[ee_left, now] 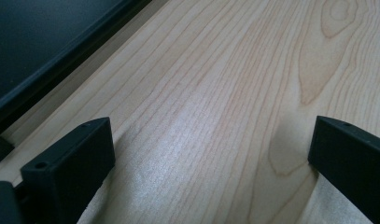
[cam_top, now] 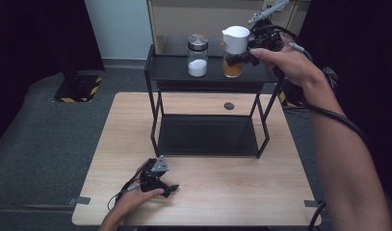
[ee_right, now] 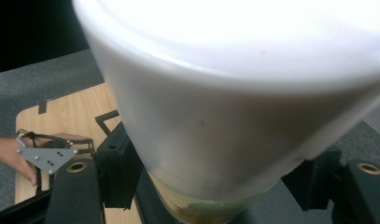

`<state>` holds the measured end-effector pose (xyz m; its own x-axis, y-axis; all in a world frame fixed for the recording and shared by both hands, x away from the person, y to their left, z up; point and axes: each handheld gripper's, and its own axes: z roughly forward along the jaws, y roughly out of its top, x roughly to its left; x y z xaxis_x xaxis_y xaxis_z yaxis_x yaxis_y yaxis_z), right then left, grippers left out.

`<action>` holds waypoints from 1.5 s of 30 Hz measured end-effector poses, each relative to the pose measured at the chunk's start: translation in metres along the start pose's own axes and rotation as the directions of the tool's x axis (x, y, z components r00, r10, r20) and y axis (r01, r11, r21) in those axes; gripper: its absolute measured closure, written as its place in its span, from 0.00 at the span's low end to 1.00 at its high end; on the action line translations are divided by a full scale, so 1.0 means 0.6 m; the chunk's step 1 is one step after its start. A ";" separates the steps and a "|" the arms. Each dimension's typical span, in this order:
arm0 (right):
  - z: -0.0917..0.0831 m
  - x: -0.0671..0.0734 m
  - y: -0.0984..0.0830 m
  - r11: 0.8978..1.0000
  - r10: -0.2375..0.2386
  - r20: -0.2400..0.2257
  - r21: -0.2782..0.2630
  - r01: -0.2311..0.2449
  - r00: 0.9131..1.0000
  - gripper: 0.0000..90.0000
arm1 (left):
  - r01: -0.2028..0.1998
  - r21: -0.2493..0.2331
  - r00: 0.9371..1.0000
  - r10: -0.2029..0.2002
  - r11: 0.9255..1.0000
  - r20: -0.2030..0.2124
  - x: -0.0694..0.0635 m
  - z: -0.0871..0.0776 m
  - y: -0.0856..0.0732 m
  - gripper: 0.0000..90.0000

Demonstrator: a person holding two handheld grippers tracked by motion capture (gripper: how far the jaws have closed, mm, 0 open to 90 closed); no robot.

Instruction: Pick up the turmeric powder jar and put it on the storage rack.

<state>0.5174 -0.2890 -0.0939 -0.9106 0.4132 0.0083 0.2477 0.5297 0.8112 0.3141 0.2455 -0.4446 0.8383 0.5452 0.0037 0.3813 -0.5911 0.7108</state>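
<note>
On the wooden table [cam_top: 280, 183], the left gripper [cam_top: 160, 182] rests near the front edge, jaws spread wide with nothing between them. On the top shelf of the black rack [cam_top: 174, 70] stands a glass shaker [cam_top: 197, 56] partly filled with white grains. Just to its right, the white-capped jar [cam_top: 233, 50], holding what looks like orange-brown liquid, sits clamped in the right gripper [cam_top: 241, 57], whose jaws press its sides below the cap; its base seems on the shelf.
</note>
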 end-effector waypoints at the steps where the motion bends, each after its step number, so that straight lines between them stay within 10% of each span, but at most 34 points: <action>1: 0.001 -0.001 0.000 1.000 0.003 0.001 0.002 -0.003 1.000 0.35 | 0.000 0.000 1.000 0.000 1.000 0.000 0.000 0.000 0.000 0.00; 45: 0.011 0.000 -0.006 1.000 -0.006 0.028 0.020 0.006 1.000 0.35 | 0.000 0.000 1.000 0.000 1.000 0.000 0.000 0.000 0.000 0.00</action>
<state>0.5188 -0.2857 -0.1006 -0.9026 0.4303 -0.0131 0.2491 0.5466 0.7995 0.3140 0.2455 -0.4446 0.8382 0.5453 0.0040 0.3812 -0.5912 0.7108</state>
